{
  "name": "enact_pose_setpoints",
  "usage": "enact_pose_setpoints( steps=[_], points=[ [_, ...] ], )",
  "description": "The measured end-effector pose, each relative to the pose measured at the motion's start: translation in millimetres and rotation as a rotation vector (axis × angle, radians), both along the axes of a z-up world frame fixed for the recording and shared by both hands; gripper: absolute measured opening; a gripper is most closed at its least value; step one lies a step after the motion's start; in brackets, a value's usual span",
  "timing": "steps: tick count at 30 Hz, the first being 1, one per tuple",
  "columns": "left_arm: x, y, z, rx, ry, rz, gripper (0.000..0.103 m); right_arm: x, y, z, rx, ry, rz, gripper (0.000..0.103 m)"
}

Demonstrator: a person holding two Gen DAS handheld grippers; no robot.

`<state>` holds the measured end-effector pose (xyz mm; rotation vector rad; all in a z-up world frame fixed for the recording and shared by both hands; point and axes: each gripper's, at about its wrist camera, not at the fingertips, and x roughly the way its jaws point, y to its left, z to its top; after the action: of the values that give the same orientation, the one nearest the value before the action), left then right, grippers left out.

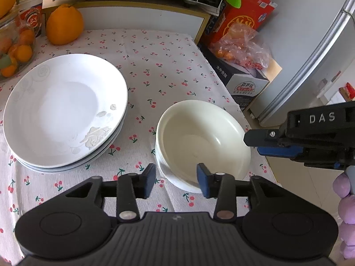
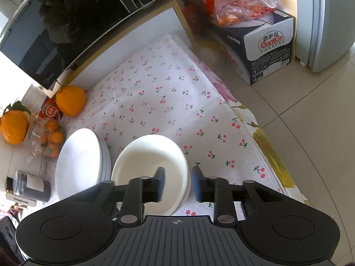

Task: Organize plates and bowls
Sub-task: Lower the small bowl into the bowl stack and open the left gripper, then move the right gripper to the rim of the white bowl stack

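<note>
A stack of white plates [image 1: 64,110] sits on the cherry-print cloth at the left; it also shows in the right wrist view [image 2: 77,161]. A stack of white bowls [image 1: 202,139] sits to its right, also seen in the right wrist view [image 2: 150,166]. My left gripper [image 1: 176,180] is open and empty, its fingers straddling the near rim of the bowls. My right gripper [image 2: 177,184] is open with its fingers on either side of the bowls' right rim; in the left wrist view it [image 1: 257,143] sits at that rim.
Large oranges [image 1: 64,25] and a jar of small oranges [image 1: 15,48] stand at the back left. Boxes and a bag of fruit [image 1: 239,46] sit past the table's right edge, beside a fridge [image 1: 321,55]. A dark microwave [image 2: 66,22] is behind.
</note>
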<state>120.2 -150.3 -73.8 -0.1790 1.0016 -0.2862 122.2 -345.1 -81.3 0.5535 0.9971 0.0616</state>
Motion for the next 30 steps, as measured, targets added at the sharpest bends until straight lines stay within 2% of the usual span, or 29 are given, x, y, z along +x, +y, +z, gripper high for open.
enact_pose_setpoints(
  steps=[12, 17, 20, 24, 30],
  points=[
    [-3.6, 11.8, 10.5, -0.032, -0.068, -0.024, 0.065, -2.3, -10.8, 5.8, 0.075, -0.059, -0.009, 0.061],
    [-10.4, 15.1, 15.4, -0.015, -0.143, -0.066, 0.082, -3.3, -13.6, 6.5, 0.078, -0.117, 0.021, 0.072],
    [-17.1, 14.2, 17.5, 0.014, -0.199, -0.105, 0.091, -4.4, -13.0, 5.5, 0.032, -0.145, 0.051, 0.076],
    [-28.9, 10.5, 18.0, 0.086, -0.271, -0.167, 0.096, -7.3, -13.4, 3.8, -0.041, -0.173, 0.079, 0.08],
    [-39.4, 5.9, 13.1, 0.153, -0.292, -0.22, 0.099, -11.3, -19.2, -1.4, -0.073, -0.18, 0.083, 0.083]
  ],
)
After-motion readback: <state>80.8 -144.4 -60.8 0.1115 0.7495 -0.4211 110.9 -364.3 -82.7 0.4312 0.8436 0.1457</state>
